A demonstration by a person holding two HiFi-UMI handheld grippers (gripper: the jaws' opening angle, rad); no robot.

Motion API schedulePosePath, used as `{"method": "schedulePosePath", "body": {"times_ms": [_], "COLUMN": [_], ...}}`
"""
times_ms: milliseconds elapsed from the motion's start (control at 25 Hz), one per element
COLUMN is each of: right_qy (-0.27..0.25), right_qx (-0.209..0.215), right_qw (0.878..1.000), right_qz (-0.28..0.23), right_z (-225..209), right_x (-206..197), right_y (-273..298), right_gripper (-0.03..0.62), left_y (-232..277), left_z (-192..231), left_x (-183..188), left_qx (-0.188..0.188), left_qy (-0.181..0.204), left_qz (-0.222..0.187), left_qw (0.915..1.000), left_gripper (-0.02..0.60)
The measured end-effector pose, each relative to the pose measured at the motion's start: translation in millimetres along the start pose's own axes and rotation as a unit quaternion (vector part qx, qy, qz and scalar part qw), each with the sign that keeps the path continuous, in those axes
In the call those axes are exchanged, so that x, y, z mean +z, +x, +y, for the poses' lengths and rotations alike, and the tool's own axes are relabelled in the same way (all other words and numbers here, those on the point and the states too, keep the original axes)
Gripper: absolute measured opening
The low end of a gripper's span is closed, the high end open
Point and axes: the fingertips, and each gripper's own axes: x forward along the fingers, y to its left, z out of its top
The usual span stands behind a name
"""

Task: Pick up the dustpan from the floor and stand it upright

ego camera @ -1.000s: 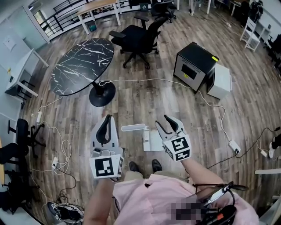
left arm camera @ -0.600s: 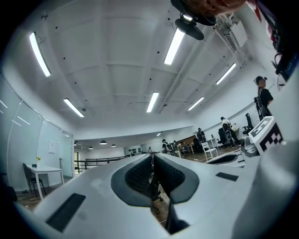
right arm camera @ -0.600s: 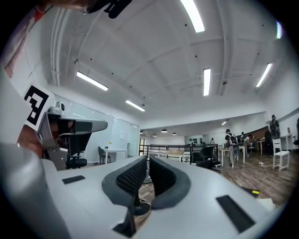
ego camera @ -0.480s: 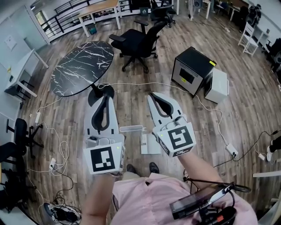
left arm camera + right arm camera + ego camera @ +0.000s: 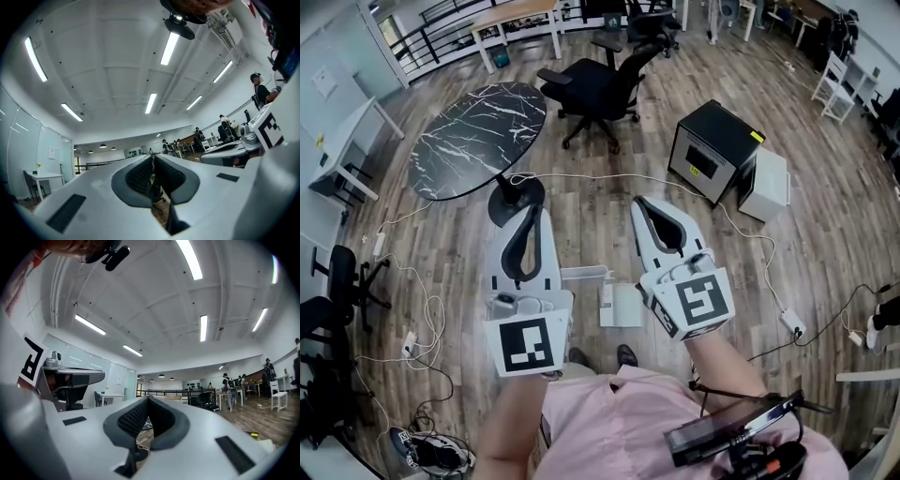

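The white dustpan lies flat on the wooden floor just ahead of the person's shoes, its long white handle pointing left. Both grippers are held up above it and touch nothing. In the head view my left gripper hangs over the handle's left end, jaws shut and empty. My right gripper hovers over the pan's right side, jaws also shut and empty. The left gripper view and the right gripper view look level across the room toward ceiling lights; the dustpan does not show in either.
A black marble oval table on a round base stands ahead left. A black office chair is beyond. A black box and white box sit ahead right. White cables run across the floor.
Both grippers have risen from low near the dustpan toward the head camera and now point out level. The dustpan has not moved.
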Motion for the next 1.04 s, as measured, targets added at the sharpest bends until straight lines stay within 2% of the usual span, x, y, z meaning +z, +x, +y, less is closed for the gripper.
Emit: {"method": "schedulePosePath", "body": {"times_ms": [1040], "right_qy": [0.003], "right_qx": [0.018], "right_qw": [1.000], "right_qz": [0.012], "right_z": [5.6], "right_x": [-12.5], "right_y": [15.5], "right_gripper": [0.000], "left_y": [20.6], "left_z": [-0.6], "left_x": [-7.0], "left_qx": [-0.020], "left_qy": [0.012], "left_qz": [0.004], "left_qw": [0.9997], "left_gripper": [0.025]}}
